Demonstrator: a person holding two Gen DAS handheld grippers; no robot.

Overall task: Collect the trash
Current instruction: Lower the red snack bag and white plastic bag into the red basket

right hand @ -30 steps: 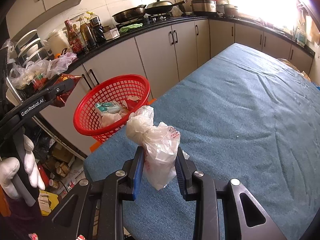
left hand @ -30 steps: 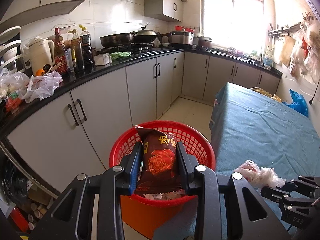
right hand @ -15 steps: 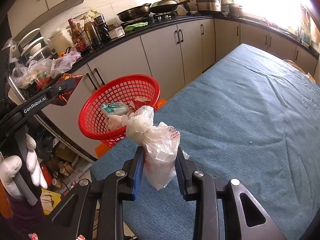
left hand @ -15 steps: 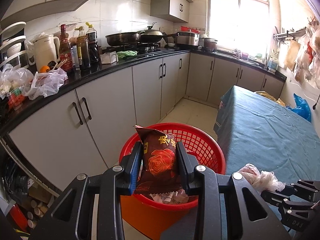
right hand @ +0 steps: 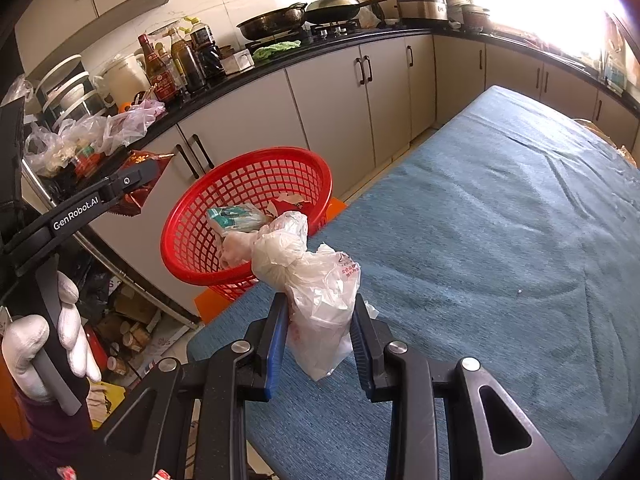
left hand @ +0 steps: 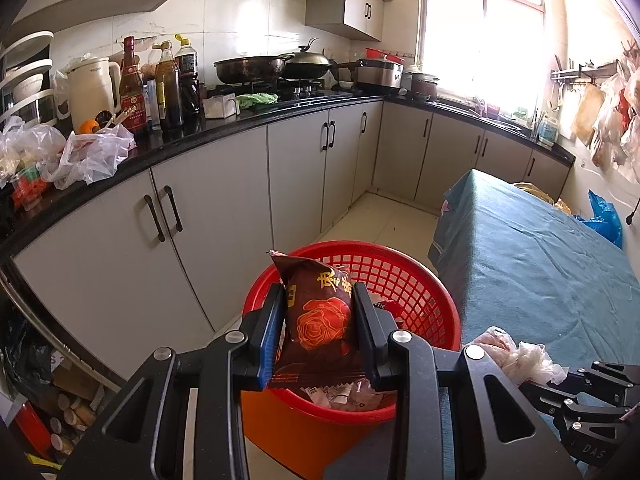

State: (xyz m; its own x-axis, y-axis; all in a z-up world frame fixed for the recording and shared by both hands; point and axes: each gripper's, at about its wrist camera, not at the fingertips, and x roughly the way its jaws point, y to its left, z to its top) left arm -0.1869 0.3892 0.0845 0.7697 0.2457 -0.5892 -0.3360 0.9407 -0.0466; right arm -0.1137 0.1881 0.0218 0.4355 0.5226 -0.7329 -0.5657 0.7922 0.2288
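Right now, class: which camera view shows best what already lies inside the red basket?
The right wrist view: it looks down into the red basket, showing the wrappers on its floor. In the left wrist view the brown snack bag blocks most of the inside.

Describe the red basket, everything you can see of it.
The red basket is round, of glossy plastic with an open grid wall and a thick smooth rim. It sits on an orange base on the floor, between the grey cabinets and the corner of the blue-covered table. It stands upright and already holds crumpled wrappers and paper. The left gripper holds a brown snack bag over it; whether the table touches the basket cannot be told.
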